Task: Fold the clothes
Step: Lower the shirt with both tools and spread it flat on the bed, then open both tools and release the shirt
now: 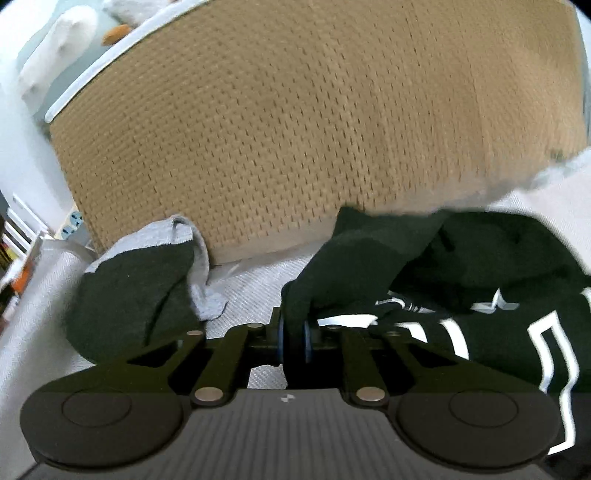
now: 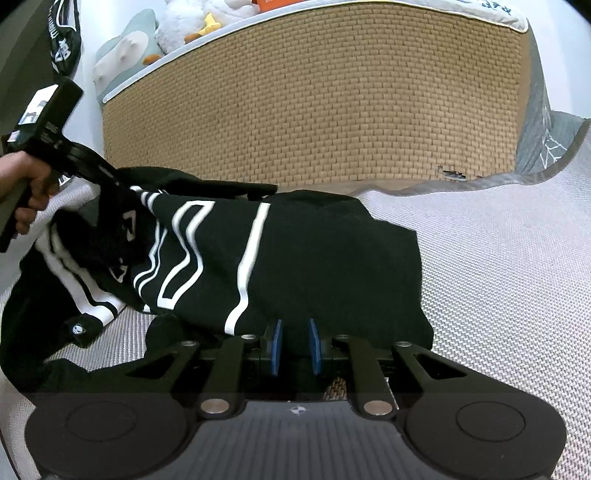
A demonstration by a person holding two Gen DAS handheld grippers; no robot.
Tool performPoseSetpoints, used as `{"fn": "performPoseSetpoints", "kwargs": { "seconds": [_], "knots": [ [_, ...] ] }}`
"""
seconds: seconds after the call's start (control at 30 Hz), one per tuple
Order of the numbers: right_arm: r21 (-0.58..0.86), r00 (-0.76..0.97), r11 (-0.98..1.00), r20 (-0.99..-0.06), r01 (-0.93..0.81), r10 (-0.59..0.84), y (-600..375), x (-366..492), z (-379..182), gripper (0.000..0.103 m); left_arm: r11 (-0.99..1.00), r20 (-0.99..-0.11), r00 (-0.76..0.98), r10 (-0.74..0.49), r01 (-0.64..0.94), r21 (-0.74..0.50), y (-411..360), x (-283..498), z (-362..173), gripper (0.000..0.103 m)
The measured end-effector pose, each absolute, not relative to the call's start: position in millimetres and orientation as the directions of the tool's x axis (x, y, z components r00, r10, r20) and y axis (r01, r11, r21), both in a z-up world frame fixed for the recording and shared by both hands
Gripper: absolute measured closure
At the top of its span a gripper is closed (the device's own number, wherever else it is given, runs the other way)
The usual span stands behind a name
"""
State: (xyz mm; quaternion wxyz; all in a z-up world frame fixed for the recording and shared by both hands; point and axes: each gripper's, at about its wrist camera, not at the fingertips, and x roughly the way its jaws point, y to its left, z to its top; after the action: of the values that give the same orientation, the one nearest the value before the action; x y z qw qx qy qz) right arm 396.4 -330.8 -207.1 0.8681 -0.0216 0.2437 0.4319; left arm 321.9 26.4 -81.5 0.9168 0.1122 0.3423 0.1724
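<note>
A black garment with white stripes lies bunched on a pale woven cover. My right gripper is at its near hem, blue pads shut on a fold of black cloth. In the left wrist view, my left gripper is shut on another pinch of the same garment, lifting that part off the cover. The right wrist view shows the left gripper at the garment's left end, held by a hand, its fingertips buried in the cloth.
A tall brown woven wall stands just behind the garment. Plush toys sit above it at the back left. A second dark-and-grey garment lies at the left. A grey blanket lies at the right.
</note>
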Motion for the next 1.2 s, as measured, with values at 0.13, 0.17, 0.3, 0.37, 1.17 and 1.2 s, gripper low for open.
{"fn": "performPoseSetpoints", "kwargs": {
  "seconds": [0.13, 0.17, 0.3, 0.37, 1.17, 1.2],
  "knots": [
    [0.16, 0.507, 0.623, -0.447, -0.766, 0.737, -328.8, 396.3, -208.7, 0.084, 0.941, -0.589, 0.734, 0.338, -0.254, 0.223, 43.8, 308.4, -68.2, 0.091],
    [0.157, 0.506, 0.622, -0.448, -0.767, 0.737, -328.1, 396.9, -208.6, 0.084, 0.946, -0.587, 0.742, 0.324, -0.252, 0.204, 49.4, 305.8, -65.0, 0.091],
    [0.151, 0.508, 0.623, -0.45, -0.768, 0.734, -326.7, 396.8, -208.1, 0.084, 0.948, -0.582, 0.749, 0.318, -0.257, 0.188, 58.0, 295.8, -59.1, 0.091],
    [0.15, 0.508, 0.624, -0.452, -0.767, 0.733, -326.8, 395.2, -207.4, 0.084, 0.933, -0.565, 0.742, 0.361, -0.278, 0.231, 59.6, 291.2, -59.5, 0.091],
    [0.103, 0.518, 0.561, -0.279, -0.821, 0.809, -336.7, 371.3, -177.4, 0.042, 0.858, -0.64, 0.573, 0.512, -0.372, 0.354, 118.3, 265.7, -98.2, 0.093],
    [0.131, 0.538, 0.584, -0.273, -0.801, 0.798, -340.1, 375.9, -177.1, 0.035, 0.859, -0.64, 0.575, 0.51, -0.376, 0.348, 121.9, 263.2, -97.6, 0.093]
  ]
}}
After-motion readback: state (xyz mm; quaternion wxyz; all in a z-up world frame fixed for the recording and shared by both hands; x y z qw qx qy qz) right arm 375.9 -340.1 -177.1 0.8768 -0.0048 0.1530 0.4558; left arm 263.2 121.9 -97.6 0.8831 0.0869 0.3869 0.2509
